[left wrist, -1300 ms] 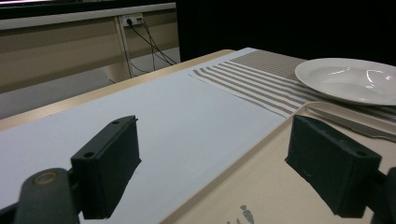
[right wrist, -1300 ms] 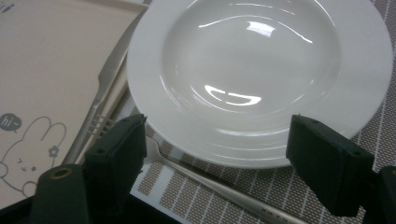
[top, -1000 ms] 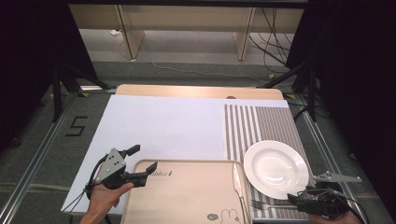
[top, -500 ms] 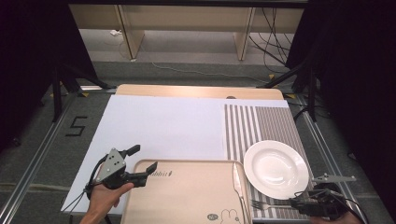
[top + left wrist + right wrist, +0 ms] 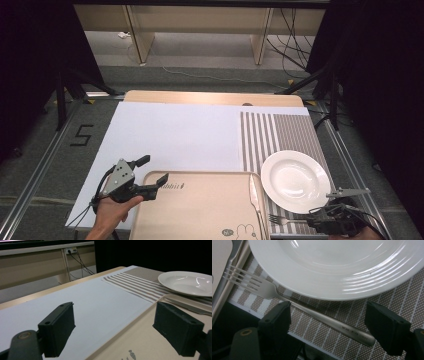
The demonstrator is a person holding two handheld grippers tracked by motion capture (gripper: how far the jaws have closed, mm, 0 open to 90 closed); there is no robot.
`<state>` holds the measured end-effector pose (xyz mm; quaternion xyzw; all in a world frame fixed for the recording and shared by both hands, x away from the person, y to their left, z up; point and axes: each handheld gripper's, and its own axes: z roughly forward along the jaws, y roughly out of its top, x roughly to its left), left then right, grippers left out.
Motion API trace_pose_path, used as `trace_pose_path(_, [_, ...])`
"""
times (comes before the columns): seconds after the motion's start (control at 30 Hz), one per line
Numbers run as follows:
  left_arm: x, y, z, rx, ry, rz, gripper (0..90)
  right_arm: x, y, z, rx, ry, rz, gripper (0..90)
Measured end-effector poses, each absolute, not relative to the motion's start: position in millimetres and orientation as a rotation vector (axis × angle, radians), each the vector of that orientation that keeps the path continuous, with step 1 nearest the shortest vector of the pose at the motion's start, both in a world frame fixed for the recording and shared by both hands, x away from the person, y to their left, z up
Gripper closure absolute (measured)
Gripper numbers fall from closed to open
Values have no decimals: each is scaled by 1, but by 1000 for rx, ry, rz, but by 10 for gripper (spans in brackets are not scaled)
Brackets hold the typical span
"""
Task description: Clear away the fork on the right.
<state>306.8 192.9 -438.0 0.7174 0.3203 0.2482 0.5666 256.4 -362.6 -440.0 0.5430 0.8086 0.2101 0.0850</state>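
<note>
My right tongs (image 5: 328, 322) are released, jaws spread to either side of the fork (image 5: 294, 307) handle, not touching it. The fork lies flat on the striped mat (image 5: 280, 135) at the bench's near right corner, just beside the near rim of the white plate (image 5: 296, 181), tines toward the tray (image 5: 200, 210). My left tongs (image 5: 152, 172) are released, straddling the tray's far left corner. 1 knife (image 5: 255, 197) lies along the tray's right edge.

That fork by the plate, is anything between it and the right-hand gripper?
Nothing visible. The fork lies bare on the striped mat, its handle between the open right gripper's jaws. The plate sits just beyond it.
</note>
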Motion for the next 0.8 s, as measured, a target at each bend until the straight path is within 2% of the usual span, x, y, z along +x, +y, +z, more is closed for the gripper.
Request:
trace_pose_path(0.5, [307, 193, -438, 1687, 750, 584, 163, 260, -350, -449, 1673, 2469, 593, 258])
trace_pose_path(0.7, [307, 193, -438, 1688, 749, 584, 163, 264, -350, -452, 1576, 2503, 589, 275])
trace_pose_path(0.73, [307, 193, -438, 1688, 749, 584, 163, 261, -346, -451, 1663, 2486, 583, 278])
trace_pose_path(0.8, [307, 193, -438, 1688, 748, 584, 163, 263, -348, -453, 1572, 2515, 577, 289])
